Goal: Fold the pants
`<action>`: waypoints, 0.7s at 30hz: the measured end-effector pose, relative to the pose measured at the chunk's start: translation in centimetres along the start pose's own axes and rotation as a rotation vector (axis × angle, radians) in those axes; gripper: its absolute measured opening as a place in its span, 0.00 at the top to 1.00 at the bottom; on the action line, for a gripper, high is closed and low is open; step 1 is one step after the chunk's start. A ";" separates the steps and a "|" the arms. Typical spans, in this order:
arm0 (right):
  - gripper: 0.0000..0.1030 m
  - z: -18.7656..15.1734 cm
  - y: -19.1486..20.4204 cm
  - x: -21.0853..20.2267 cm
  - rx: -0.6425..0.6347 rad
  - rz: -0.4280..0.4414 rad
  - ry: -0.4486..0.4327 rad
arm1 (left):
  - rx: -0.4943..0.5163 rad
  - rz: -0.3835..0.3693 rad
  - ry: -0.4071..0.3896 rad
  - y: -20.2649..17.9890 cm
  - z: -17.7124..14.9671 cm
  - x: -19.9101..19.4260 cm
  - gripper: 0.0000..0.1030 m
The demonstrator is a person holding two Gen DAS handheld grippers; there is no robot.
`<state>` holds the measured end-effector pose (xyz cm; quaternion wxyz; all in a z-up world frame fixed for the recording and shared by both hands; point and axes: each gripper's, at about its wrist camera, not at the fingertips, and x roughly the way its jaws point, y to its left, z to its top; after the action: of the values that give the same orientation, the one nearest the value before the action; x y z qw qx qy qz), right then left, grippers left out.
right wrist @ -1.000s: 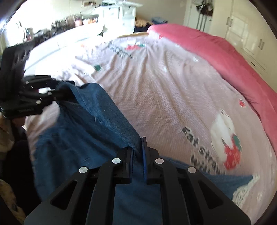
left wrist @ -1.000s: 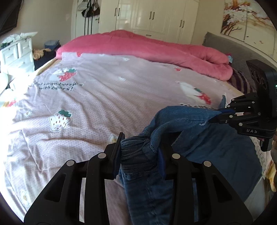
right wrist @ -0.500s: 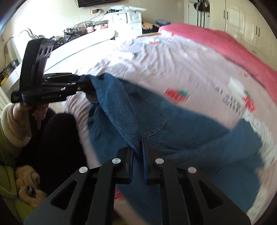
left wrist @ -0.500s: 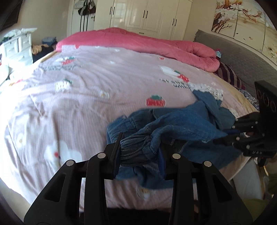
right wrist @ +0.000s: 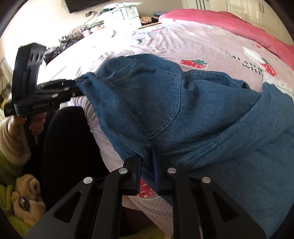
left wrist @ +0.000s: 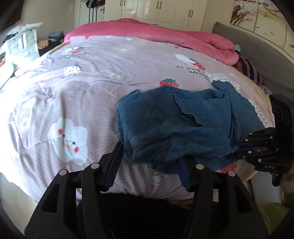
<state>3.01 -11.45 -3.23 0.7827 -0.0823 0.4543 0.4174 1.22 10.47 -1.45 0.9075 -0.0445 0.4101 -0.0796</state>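
Sunlight falls across a wide bed under a lilac cover printed with strawberries, a pink quilt bunched along its far side and white wardrobes behind. Blue denim pants lie rumpled on the near right part of the cover, a back pocket uppermost and a white lace hem trailing off to the right. At the near edge the left gripper has its jaws spreading apart, standing wide; the waistband sags loose between them and neither pad presses it. To the right, the right gripper is just beginning to part, a thin fold of denim still lying in the narrow gap between its pads. A hand in a cream sleeve holds the left tool.
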 end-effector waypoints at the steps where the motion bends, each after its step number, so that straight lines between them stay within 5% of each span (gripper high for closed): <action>1: 0.86 0.0 0.0 -0.1 0.004 0.003 -0.002 | -0.013 -0.011 0.002 0.3 -0.1 -0.2 0.53; 7: 0.66 -0.2 0.6 -0.1 0.000 0.043 -0.012 | -0.026 -0.010 -0.004 0.8 -0.2 -1.6 0.43; 14: 0.57 -0.1 0.8 -0.1 0.005 0.064 -0.016 | -0.043 0.030 0.016 1.5 -1.1 -2.8 0.34; 21: 0.49 -0.4 1.1 0.2 0.004 0.072 -0.013 | -0.121 0.036 -0.053 2.9 -0.4 -5.8 0.33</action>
<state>1.98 -10.82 -3.32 0.7703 -0.0616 0.4528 0.4448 -2.55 14.36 2.10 0.9148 -0.0941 0.3909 -0.0371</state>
